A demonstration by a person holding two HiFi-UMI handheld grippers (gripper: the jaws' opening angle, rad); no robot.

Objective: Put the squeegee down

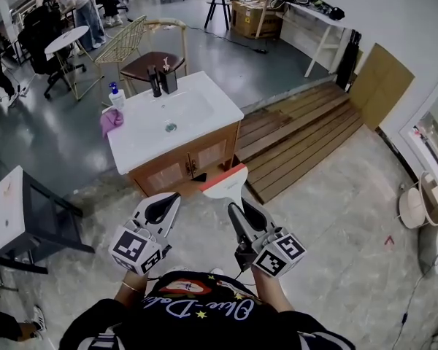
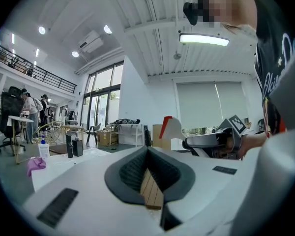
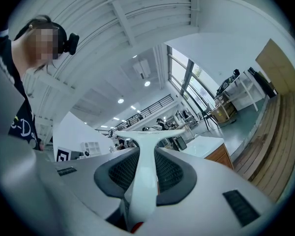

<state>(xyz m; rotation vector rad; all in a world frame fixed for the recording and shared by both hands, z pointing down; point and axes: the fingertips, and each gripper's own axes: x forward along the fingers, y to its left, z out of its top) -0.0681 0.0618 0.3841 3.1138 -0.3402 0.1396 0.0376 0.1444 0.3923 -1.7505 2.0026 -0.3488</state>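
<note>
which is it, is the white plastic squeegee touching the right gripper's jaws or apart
Touching. The right gripper view shows the handle of the white plastic squeegee pinched between the pads of the right gripper, no gap either side.

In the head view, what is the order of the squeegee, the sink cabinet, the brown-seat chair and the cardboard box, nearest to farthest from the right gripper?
1. squeegee, held in the right gripper.
2. sink cabinet, just ahead.
3. chair, behind the cabinet.
4. cardboard box, far back.
</note>
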